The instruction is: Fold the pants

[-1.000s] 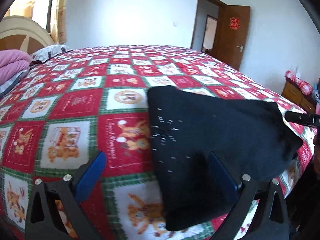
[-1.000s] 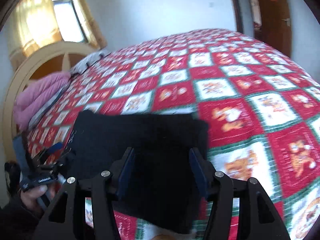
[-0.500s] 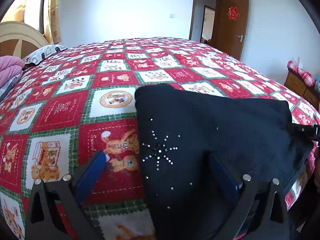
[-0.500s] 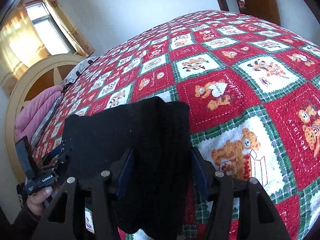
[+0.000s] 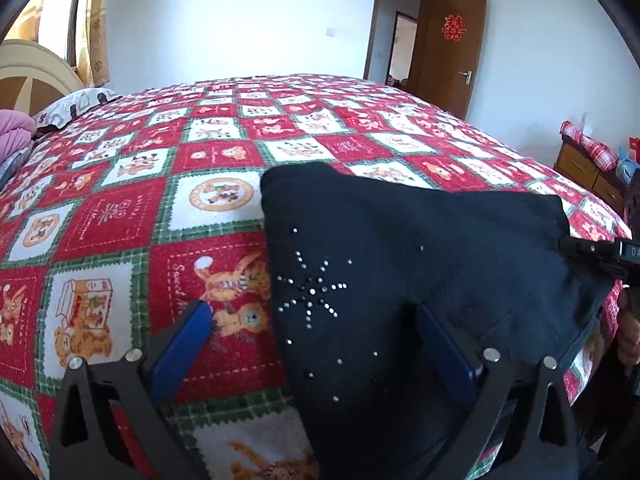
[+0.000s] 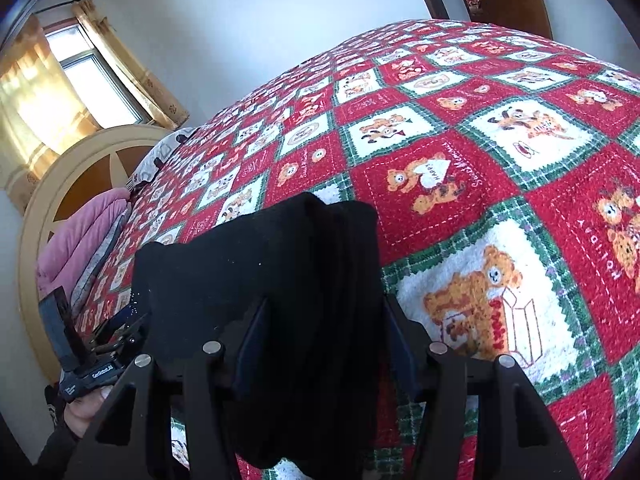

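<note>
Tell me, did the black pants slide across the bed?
No. In the left view, the pants still edge the same red bear square, and their far corner still sits beside the round-badge square.

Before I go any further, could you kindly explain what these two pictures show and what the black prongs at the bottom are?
There is no robot here. A person carries a hand-held gripper in each hand, each with a fisheye camera looking along its two prongs. One picture comes from the left hand-held gripper, the other from the right hand-held gripper. Folded black pants lie on a red patchwork quilt. The right one appears clamped on them; the left stands open.
</note>
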The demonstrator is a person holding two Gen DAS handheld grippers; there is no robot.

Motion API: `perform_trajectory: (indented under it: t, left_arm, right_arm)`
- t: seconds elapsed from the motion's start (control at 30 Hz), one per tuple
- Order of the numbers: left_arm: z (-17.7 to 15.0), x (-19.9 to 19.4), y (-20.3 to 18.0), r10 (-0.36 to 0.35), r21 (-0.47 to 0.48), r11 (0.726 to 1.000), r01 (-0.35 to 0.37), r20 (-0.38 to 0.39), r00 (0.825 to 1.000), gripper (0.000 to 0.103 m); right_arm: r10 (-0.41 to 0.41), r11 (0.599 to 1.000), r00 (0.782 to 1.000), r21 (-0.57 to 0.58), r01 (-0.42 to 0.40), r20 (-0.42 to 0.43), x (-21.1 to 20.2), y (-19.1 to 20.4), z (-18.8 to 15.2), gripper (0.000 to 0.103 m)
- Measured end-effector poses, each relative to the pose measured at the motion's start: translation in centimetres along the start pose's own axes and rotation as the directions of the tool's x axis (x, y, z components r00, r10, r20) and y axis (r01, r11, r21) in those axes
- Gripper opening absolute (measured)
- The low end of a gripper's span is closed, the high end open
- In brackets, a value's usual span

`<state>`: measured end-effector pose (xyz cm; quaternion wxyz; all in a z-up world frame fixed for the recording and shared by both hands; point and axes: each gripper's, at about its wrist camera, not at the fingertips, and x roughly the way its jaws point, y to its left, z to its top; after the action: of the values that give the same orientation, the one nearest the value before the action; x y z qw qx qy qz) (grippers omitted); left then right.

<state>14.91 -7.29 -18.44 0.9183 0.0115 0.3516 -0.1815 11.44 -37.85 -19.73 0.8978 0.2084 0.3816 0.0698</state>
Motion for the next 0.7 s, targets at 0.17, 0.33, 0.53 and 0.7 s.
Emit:
perform_trajectory:
  t: [0.17,0.33,0.53,0.7]
  left_arm:
    - [0.6,0.4,0.1,-0.024,-0.005,1.000,0.024,-0.022,0.999,0.102]
    - [0.4,-0.8,1.6,-0.062,-0.087,0.994,0.062,0.003,0.998,0.078]
    - [1.0,0.2,0.8,-0.063,-0.049,0.997,0.063,0.001,0.998,0.065]
    - [1.4,0.0,0.1,-0.130,-0.047,0.990,0.130,-0.006,0.991,0.020]
  right_arm:
    - [-0.021,1.000,1.000,-0.010,0.021,0.000,0.4,0.2,-0.1,0.054]
    - [0.025,1.000,1.000,-0.006,-0.025,0.009,-0.3,0.3,-0.1,0.044]
    - [0.060,0.996,0.998,0.062,-0.059,-0.016,0.4,-0.9,-0.1,0.044]
    - [0.066,0.998,0.998,0.018,-0.067,0.009,-0.4,0.3,-0.3,0.027]
